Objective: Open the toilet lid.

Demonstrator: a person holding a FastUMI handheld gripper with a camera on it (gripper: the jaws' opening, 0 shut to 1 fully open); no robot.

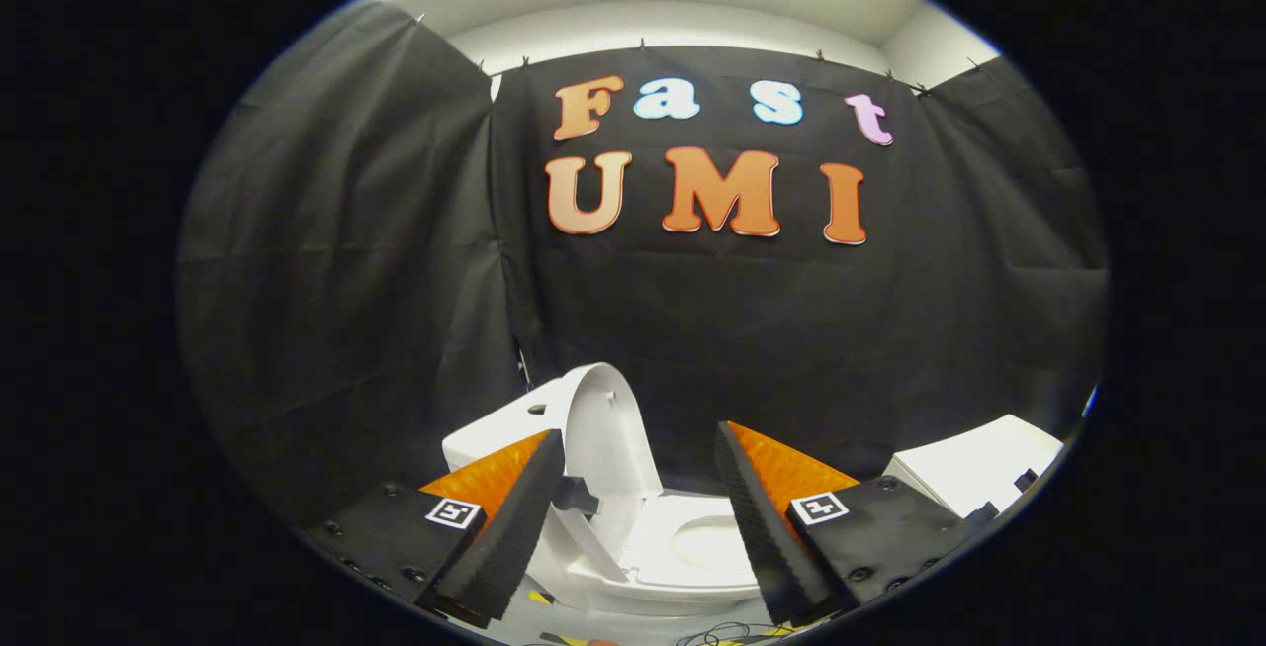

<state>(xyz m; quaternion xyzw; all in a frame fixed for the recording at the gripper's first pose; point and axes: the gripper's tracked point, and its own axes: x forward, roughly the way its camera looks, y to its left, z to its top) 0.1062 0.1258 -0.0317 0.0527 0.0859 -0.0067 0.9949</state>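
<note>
Toilet lid (pixel 605 428) stands straight up, just past the gripper (pixel 633 517), whose fingers are spread wide and hold nothing. Beyond them the seat (pixel 692 547) lies flat on the bowl. The job looks done, so I would back away slowly without bumping the lid. Small square tags (pixel 819 507) on the fingers show patterns, no words.
</note>
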